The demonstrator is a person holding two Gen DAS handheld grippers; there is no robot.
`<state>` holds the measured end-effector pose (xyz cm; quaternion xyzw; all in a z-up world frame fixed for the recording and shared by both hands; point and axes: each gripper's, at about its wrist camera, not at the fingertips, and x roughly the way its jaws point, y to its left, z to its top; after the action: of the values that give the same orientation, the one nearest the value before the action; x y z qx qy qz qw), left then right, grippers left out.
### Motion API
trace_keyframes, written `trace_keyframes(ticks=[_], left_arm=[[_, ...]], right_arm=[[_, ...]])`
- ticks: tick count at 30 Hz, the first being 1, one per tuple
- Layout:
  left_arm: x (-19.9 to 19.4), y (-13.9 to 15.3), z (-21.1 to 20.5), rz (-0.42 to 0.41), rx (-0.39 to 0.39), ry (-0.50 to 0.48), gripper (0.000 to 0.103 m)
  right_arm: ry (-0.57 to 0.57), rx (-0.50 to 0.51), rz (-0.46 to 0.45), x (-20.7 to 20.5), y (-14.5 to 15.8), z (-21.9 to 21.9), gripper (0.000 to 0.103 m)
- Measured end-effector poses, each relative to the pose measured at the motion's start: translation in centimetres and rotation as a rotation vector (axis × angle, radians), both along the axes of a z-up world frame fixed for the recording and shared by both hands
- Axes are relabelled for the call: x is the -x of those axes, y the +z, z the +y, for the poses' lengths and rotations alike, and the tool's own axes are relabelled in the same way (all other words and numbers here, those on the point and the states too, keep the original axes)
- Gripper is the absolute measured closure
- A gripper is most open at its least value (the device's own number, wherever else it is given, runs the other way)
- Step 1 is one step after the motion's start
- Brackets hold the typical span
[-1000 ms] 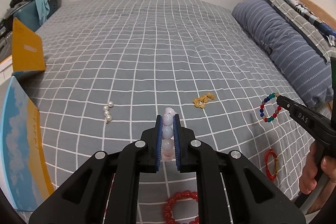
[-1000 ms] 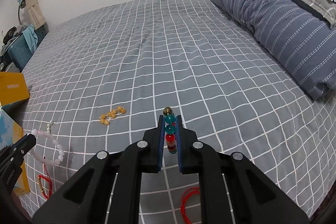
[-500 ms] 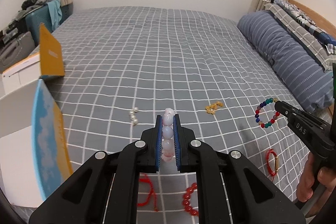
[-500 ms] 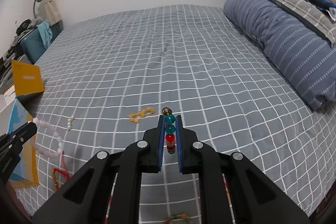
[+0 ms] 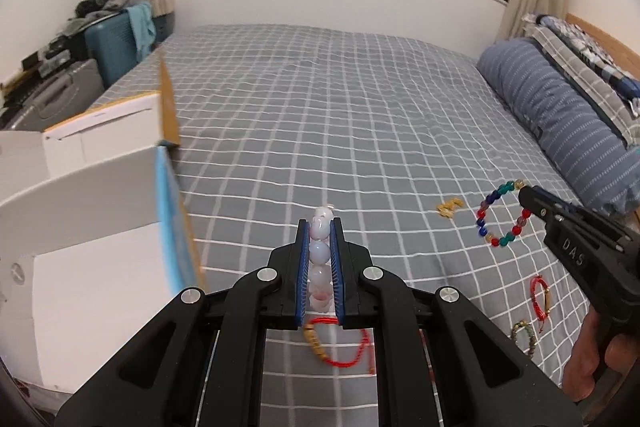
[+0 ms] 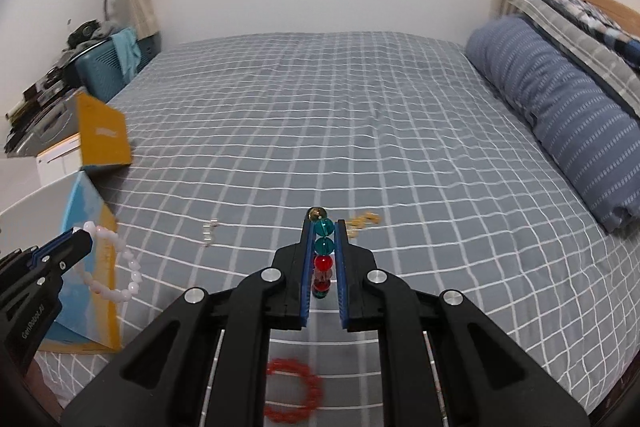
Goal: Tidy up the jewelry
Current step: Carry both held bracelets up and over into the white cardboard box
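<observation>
My left gripper (image 5: 320, 227) is shut on a pale pink bead bracelet (image 5: 320, 251), held above the bed; the bracelet hangs as a loop in the right wrist view (image 6: 120, 267). My right gripper (image 6: 323, 227) is shut on a multicoloured bead bracelet (image 6: 323, 247), which hangs from it in the left wrist view (image 5: 500, 215). An open box with white inside and blue-orange flaps (image 5: 80, 211) stands at the left edge of the bed. Loose on the bed: a gold piece (image 5: 449, 206), small pearls (image 6: 209, 233), red string bracelets (image 5: 340, 343), a red bead bracelet (image 6: 294, 387).
The grey checked bed cover (image 5: 340, 115) fills the view. A striped blue bolster (image 5: 560, 115) lies along the right. Suitcases and clutter (image 5: 80, 67) stand beyond the bed's left side. Another red string bracelet (image 5: 542, 297) and a green-gold bracelet (image 5: 524, 335) lie at the right.
Both grippers have risen and pulled back with their bracelets. The left one has swung towards the box, which now looms large at the left. More of the room shows.
</observation>
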<state>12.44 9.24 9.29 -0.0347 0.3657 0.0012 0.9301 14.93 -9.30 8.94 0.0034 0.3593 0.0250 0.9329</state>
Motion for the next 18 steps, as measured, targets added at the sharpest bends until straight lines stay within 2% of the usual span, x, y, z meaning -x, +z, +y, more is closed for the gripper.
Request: trace_keyframes(ticks=[10, 18], left_arm=[[2.3, 4.3, 5.6, -0.083, 0.014, 0.07, 0.093], [3.6, 5.7, 9.8, -0.11, -0.001, 0.147, 0.093]], right_arm=[[0.056, 0.031, -0.019, 0.2, 1.6, 7.4, 0.094], [0.111, 0.057, -0.042, 0.7, 2.8, 13.1, 0.094]])
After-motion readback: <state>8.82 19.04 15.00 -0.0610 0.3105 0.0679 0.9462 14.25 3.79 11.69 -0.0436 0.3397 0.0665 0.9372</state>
